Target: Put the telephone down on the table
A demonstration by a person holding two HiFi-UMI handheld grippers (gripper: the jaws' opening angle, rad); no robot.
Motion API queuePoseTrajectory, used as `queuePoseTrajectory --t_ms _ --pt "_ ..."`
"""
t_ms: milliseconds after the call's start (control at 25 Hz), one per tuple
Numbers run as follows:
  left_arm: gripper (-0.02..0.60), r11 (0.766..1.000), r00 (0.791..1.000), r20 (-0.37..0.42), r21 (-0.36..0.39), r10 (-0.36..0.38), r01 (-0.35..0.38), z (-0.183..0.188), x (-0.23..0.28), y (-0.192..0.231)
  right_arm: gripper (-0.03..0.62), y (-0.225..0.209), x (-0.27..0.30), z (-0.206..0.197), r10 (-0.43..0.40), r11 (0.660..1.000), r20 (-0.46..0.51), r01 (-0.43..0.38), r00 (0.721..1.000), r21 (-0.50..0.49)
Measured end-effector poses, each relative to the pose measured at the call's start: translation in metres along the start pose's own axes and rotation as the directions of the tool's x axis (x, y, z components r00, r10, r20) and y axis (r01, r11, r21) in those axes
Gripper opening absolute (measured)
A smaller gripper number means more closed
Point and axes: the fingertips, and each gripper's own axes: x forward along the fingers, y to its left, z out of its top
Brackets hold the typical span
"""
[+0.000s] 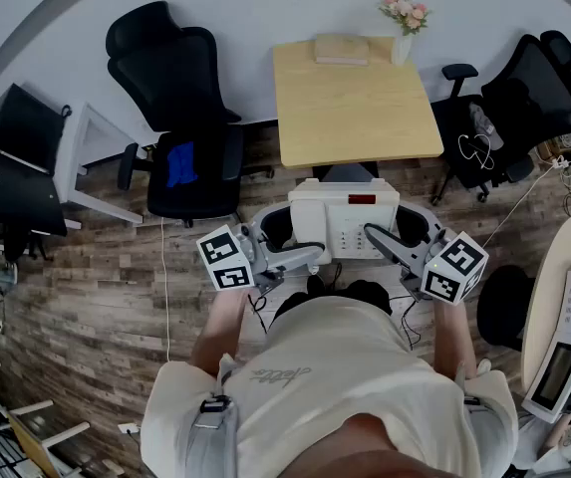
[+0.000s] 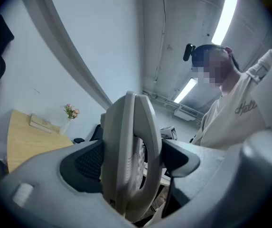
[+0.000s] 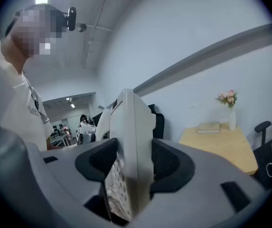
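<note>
Person's shirt [image 1: 335, 386] fills the bottom of the head view. Beyond it the telephone [image 1: 343, 219] is held off the wood floor [image 1: 116, 307], short of the table [image 1: 355, 108]. Only the gripper views show the grip: left gripper [image 2: 131, 165] clamped on the handset side, right gripper [image 3: 128, 167] clamped on the keypad side. Vase [image 1: 402, 38] and book [image 1: 342, 50] sit on the table, with black chairs [image 1: 180, 108] around.

The person wears a cream short-sleeved T-shirt [image 1: 345, 366] with a script print [image 1: 277, 374] across the chest. Grey straps [image 1: 212, 411] with buckles sit at the shoulders, and a small black camera [image 2: 189, 51] is worn on the head. The left claw [image 1: 310, 255] and right claw [image 1: 377, 235] have smooth light-grey shells, black mesh-textured pads [image 2: 88, 167], and white cubes [image 1: 227, 258] printed with black square markers.
</note>
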Motion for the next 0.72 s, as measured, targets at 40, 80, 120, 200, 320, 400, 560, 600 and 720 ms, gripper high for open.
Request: queuePoseTrajectory --t_ms 40,80,120,200,320,400,560,600,720 --pt "0.390 1.000 1.000 0.001 -0.001 -0.002 0.002 -0.0002 -0.0008 -0.0002 0.222 0.0010 0.0002 0.0008 -0.002 1.000 0.002 0.002 1.000 -0.008" --pt "0.390 1.000 1.000 0.002 -0.001 -0.003 0.003 -0.0003 -0.0016 -0.0002 0.222 0.0017 0.0006 0.0015 -0.004 1.000 0.003 0.004 1.000 -0.014" --pt "0.390 1.000 1.000 0.005 -0.001 -0.004 0.004 -0.0001 -0.0023 0.0000 0.222 0.0021 0.0012 0.0020 -0.005 1.000 0.004 0.005 1.000 -0.017" --pt "0.390 1.000 1.000 0.010 -0.001 -0.007 0.007 0.0010 -0.0033 0.0009 0.221 0.0027 0.0029 0.0025 -0.002 1.000 0.008 0.002 1.000 -0.018" --pt "0.390 1.000 1.000 0.011 0.002 -0.014 0.014 0.0011 -0.0048 0.0016 0.222 0.0047 0.0045 0.0023 0.004 1.000 0.011 -0.003 1.000 -0.018" --pt "0.390 1.000 1.000 0.012 0.003 -0.018 0.018 0.0011 -0.0067 0.0012 0.222 0.0067 0.0053 0.0017 -0.001 1.000 0.007 0.001 1.000 -0.020" --pt "0.389 1.000 0.999 0.020 0.001 -0.029 0.029 0.0022 -0.0097 -0.0006 0.222 0.0107 0.0060 0.0029 -0.006 1.000 0.008 0.006 1.000 -0.024" --pt "0.390 0.999 0.999 0.018 0.002 -0.032 0.032 0.0027 -0.0089 0.0001 0.222 0.0099 0.0059 0.0034 -0.008 1.000 0.008 0.008 1.000 -0.025" --pt "0.390 0.999 0.999 0.011 0.001 -0.042 0.042 0.0018 -0.0056 0.0031 0.222 0.0058 0.0048 0.0014 -0.018 1.000 0.006 0.018 1.000 -0.014"
